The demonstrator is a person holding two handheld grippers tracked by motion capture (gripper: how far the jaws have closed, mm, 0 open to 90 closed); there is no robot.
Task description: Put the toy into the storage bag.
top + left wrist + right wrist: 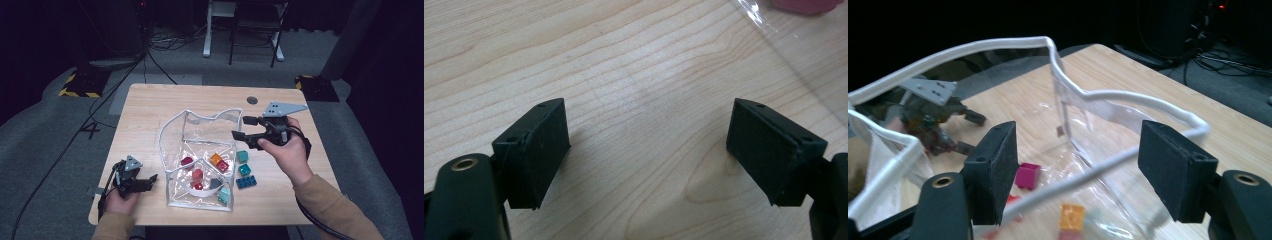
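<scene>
The wooden table [150, 107] carries everything, and at its middle stands the clear plastic bag [200, 135], its white-piped rim propped open and its walls upright.

The work in hand looks like loading toy bricks into that bag. Several already lie on its floor: an orange brick [216, 159], a magenta one [186, 161], red pieces [197, 176] and a pale teal block [224, 195] near the front corner; one darker piece among them is too small to name.

Three remain outside, on the wood just beside the bag's right wall: two teal bricks [242, 155] [244, 169] and a flat blue studded plate [246, 182]. So the job seems well past halfway, with that little group left to collect.

The right gripper [239, 128] hangs at the bag's right rim with jaws spread wide and nothing between them; in the right gripper view the white rim [1108, 95] runs across beyond the pads.

The left gripper [152, 179] rests low at the bag's left front corner, also released, bare wood showing between its pads [541, 150].
</scene>
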